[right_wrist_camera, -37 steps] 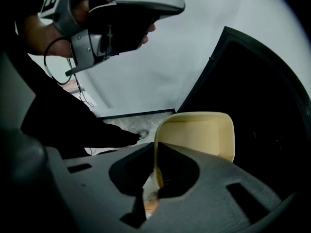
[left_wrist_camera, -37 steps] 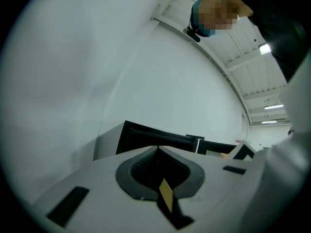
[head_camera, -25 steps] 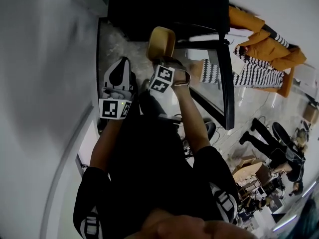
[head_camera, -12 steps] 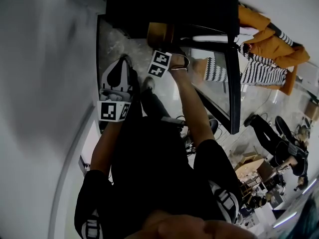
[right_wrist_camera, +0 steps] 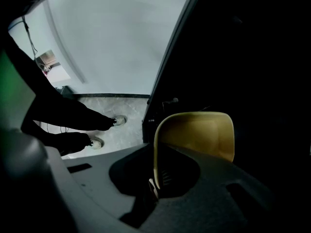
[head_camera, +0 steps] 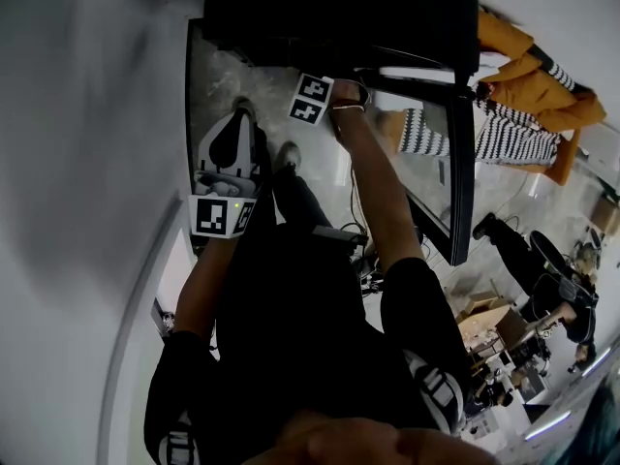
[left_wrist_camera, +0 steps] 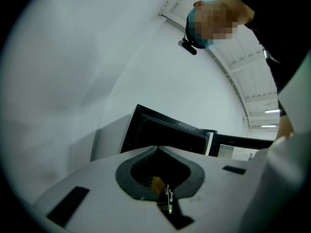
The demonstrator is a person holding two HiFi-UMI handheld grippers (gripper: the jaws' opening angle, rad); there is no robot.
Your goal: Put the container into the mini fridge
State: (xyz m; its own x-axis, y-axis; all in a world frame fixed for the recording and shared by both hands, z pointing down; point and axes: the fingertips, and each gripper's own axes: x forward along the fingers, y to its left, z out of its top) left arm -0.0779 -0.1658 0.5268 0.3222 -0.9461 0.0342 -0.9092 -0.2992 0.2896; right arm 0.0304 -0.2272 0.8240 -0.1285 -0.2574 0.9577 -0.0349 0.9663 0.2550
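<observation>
- Two grippers, one load: your right gripper (right_wrist_camera: pixel 155 176) has its fingers clamped on the wall of the yellow container (right_wrist_camera: pixel 197 135). It holds the container at the dark mouth of the mini fridge (head_camera: pixel 329 13), beside the open door (head_camera: pixel 461 163), probably to set it down inside.
- Your left gripper (left_wrist_camera: pixel 158 148) hangs outside, fingers together on nothing, which keeps it out of the doorway.
- What the container holds is hidden, and the fridge interior is too dark to show any contents.

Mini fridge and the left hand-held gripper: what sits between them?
Only bare floor, in the head view, between the left hand-held gripper and the mini fridge.
</observation>
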